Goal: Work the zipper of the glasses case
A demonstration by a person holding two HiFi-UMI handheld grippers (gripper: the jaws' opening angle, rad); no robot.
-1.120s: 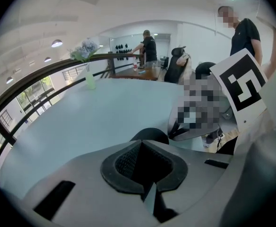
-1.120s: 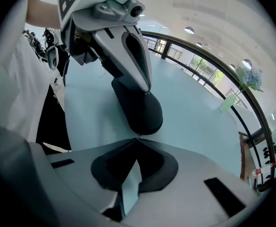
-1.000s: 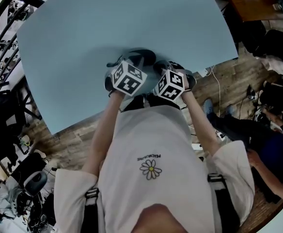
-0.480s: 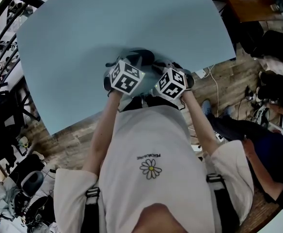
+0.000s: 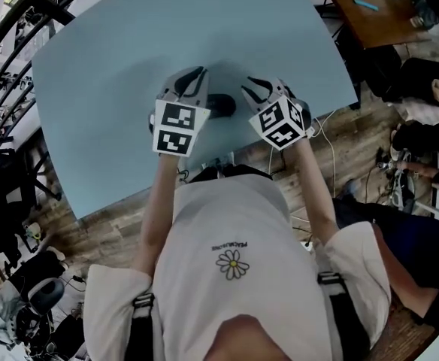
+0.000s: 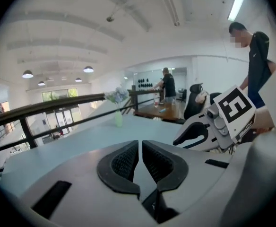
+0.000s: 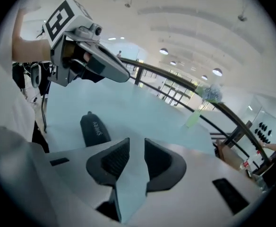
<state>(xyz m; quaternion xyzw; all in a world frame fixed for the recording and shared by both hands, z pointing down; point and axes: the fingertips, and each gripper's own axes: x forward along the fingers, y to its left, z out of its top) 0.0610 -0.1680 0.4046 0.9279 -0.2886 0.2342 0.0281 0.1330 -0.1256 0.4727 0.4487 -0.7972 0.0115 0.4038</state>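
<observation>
Hovering empty by the glasses case (image 7: 94, 129), left claw (image 6: 140, 150) barely parted, right claw (image 7: 137, 150) gaping; case is lying unpinned on bench (image 5: 114, 43), any tug risking dragging it.

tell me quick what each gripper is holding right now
Left gripper: jaws a slit apart, holding nothing.
Right gripper: open, empty; the glasses case lies ungripped.

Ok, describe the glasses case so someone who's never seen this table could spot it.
Find the big pale blue table. Near its edge closest to the person, the glasses case lies between the left gripper and the right gripper. It is the only dark, rounded thing there; the green vase stands far across.
</observation>
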